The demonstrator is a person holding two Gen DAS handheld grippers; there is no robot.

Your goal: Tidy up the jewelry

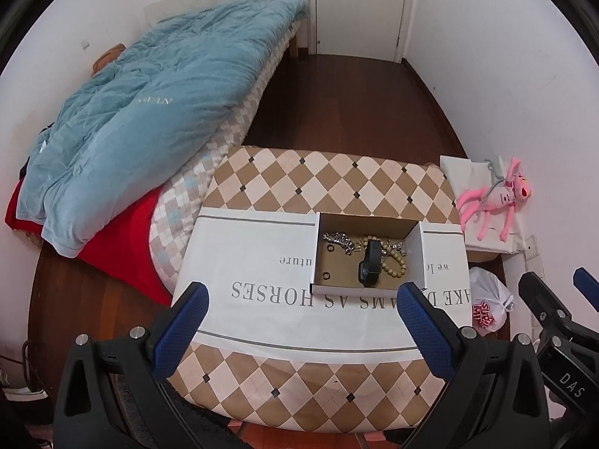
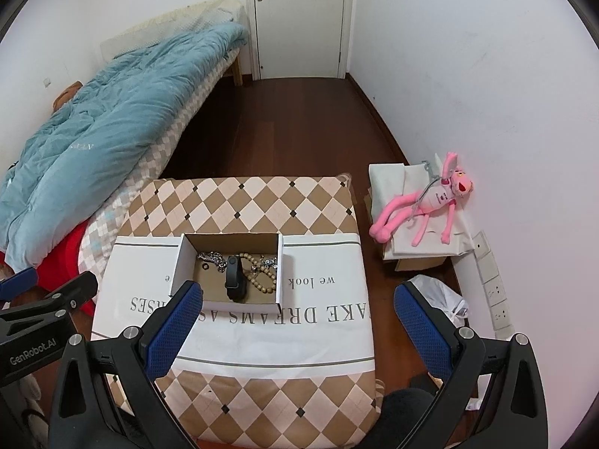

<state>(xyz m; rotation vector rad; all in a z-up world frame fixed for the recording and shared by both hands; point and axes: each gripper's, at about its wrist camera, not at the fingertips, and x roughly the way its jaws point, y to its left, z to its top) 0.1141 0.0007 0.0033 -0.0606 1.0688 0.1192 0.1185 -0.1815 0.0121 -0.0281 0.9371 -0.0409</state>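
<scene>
Jewelry sits heaped in the box [image 2: 228,262]: a silver chain [image 2: 211,257] toward its far left corner, a bead bracelet [image 2: 262,275] to the right, a black band [image 2: 235,280] lying over both. I judge the pile is tangled, so nothing is sorted yet. The box rests on the white cloth [image 2: 232,336], near the far edge of that cloth, on the checkered table [image 2: 243,202]. My left gripper [image 1: 303,321] and right gripper [image 2: 295,321] hover short of it, fingers spread wide and empty, I'd say to choose a piece first.
</scene>
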